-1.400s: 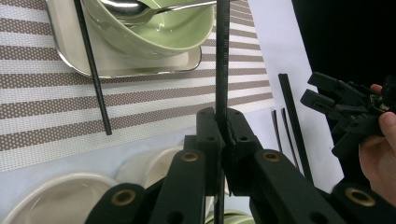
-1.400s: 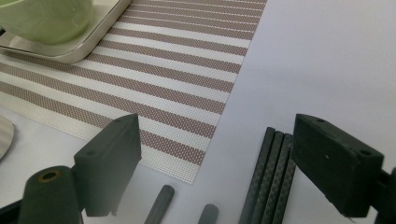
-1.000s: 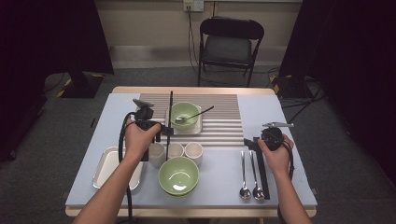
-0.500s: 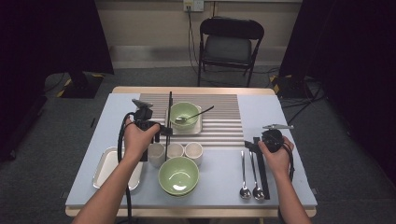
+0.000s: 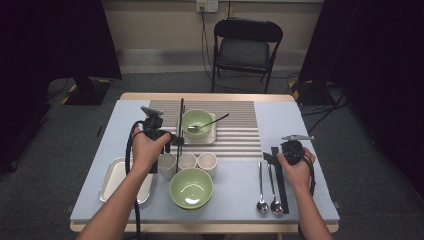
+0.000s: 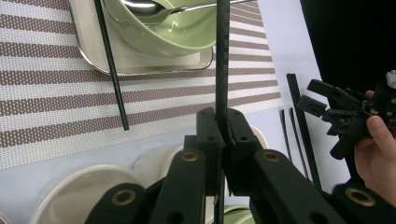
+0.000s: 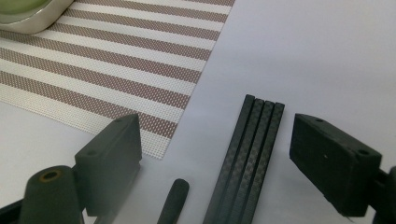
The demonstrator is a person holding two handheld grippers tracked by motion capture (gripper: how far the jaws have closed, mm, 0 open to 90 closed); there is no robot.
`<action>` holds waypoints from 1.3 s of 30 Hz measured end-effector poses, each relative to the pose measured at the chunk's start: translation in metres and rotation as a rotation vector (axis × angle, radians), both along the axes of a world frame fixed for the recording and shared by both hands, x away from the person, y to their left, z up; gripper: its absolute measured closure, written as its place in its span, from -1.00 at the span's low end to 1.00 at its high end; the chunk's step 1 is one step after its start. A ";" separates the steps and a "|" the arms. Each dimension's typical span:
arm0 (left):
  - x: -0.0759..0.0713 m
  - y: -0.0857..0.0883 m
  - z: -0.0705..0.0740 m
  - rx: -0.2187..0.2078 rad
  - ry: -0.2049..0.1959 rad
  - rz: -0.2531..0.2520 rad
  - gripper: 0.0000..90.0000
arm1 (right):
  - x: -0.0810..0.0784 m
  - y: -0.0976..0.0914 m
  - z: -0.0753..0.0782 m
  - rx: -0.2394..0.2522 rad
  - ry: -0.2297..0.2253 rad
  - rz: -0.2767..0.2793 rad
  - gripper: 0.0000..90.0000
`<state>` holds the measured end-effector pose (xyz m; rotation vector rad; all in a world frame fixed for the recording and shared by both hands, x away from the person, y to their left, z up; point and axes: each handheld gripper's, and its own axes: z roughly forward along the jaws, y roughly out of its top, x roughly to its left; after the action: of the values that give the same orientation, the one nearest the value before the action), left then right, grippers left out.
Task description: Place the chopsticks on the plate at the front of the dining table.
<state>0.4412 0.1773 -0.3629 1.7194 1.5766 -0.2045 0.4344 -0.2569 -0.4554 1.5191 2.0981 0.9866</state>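
Note:
My left gripper (image 5: 174,142) (image 6: 224,127) is shut on a thin black chopstick (image 5: 180,114) (image 6: 222,70), which points away across the striped placemat (image 5: 235,131) beside a green bowl (image 5: 197,121) holding a spoon. A second black chopstick (image 6: 112,79) lies on the placemat next to that bowl's small tray (image 6: 140,63). At the right, my right gripper (image 5: 270,156) (image 7: 218,142) is open, its jaws on either side of a bundle of black chopsticks (image 5: 281,182) (image 7: 247,158) lying on the table.
A large green bowl (image 5: 191,187) sits near the front edge, with three white cups (image 5: 187,161) behind it. A white tray (image 5: 116,179) lies front left. Two spoons (image 5: 267,190) lie beside the chopstick bundle. A chair (image 5: 245,47) stands beyond the table.

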 end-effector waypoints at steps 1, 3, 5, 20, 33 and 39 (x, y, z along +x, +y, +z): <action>0.000 0.000 0.000 0.002 -0.002 -0.001 0.92 | 0.000 0.000 -0.001 0.002 0.002 -0.001 -0.65; 0.000 0.000 0.000 -0.002 0.003 -0.002 0.92 | 0.001 0.000 -0.003 0.000 0.008 -0.004 -0.65; 0.000 0.000 0.001 -0.004 0.004 -0.005 0.92 | 0.001 -0.001 -0.004 -0.008 0.006 0.001 -0.65; 0.003 0.002 0.003 -0.006 0.002 0.001 0.92 | 0.003 -0.004 -0.015 -0.031 0.019 -0.006 -0.64; 0.005 0.002 0.001 -0.003 0.005 0.007 0.92 | 0.003 -0.003 -0.017 -0.042 0.003 0.003 -0.65; 0.005 0.005 0.001 -0.005 0.014 0.013 0.92 | 0.000 -0.003 -0.021 -0.038 -0.029 0.007 -0.65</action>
<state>0.4464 0.1818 -0.3619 1.7066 1.5959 -0.2134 0.4344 -0.2598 -0.4764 1.4712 2.0919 0.9594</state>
